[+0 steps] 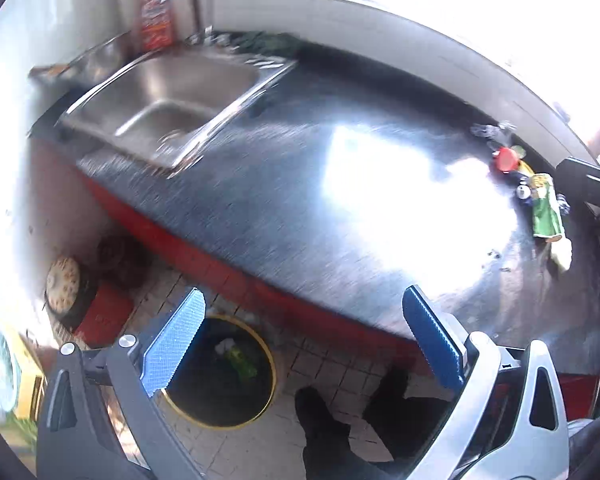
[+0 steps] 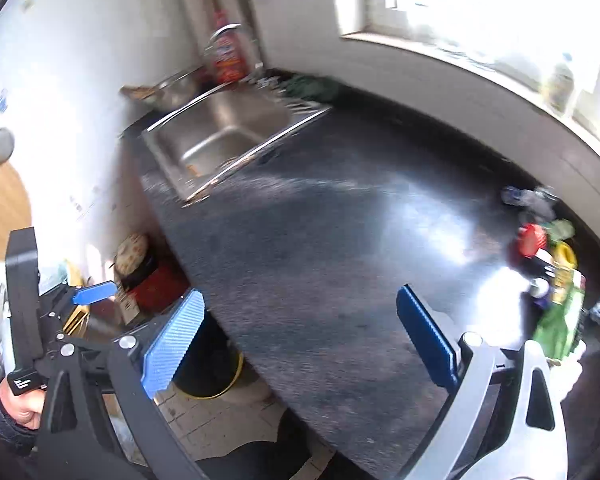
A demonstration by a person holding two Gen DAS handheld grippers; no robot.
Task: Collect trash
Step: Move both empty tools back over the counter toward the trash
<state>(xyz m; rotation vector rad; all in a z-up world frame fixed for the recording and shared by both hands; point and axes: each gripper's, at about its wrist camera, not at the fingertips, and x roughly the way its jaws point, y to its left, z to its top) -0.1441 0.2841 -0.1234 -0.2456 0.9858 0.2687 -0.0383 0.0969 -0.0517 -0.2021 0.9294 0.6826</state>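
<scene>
- You are holding the left gripper [image 1: 300, 336] with its blue ribbed fingers [image 1: 172, 340] spread wide and nothing between them; it is hanging above the front edge of the dark speckled stone countertop [image 1: 268, 184], angled down.
- You are holding the right gripper [image 2: 300, 336] released as well, its blue pads [image 2: 426, 336] standing wide apart and gripping nothing, over the same countertop [image 2: 320, 240].
- In the right wrist view your hand [image 2: 18, 404] in a dark sleeve is gripping the left tool's black handle at the lower left.
- The trash is sitting in a small heap at the far right end of the countertop, close under the window wall: a red round lid [image 1: 506, 158], a green and yellow crumpled snack wrapper [image 1: 544, 210], and some grey crumpled scraps [image 1: 486, 132] just behind them. The right wrist view is showing the same heap, with the red lid [image 2: 532, 240] beside the green wrapper [image 2: 560, 312].
- Both grippers are staying well apart from that heap.
- A round black bin with a yellow rim [image 1: 220, 372] is standing on the tiled floor below the counter edge, directly under the left gripper, with pale and green scraps [image 1: 236, 356] already lying inside.
- A stainless steel sink [image 1: 172, 100] is sitting at the far left of the counter, with a curved tap and a red-orange bottle [image 1: 154, 16] behind it.
- Motion blur is smearing the finer details of the heap, so you cannot tell the smaller pieces apart.
</scene>
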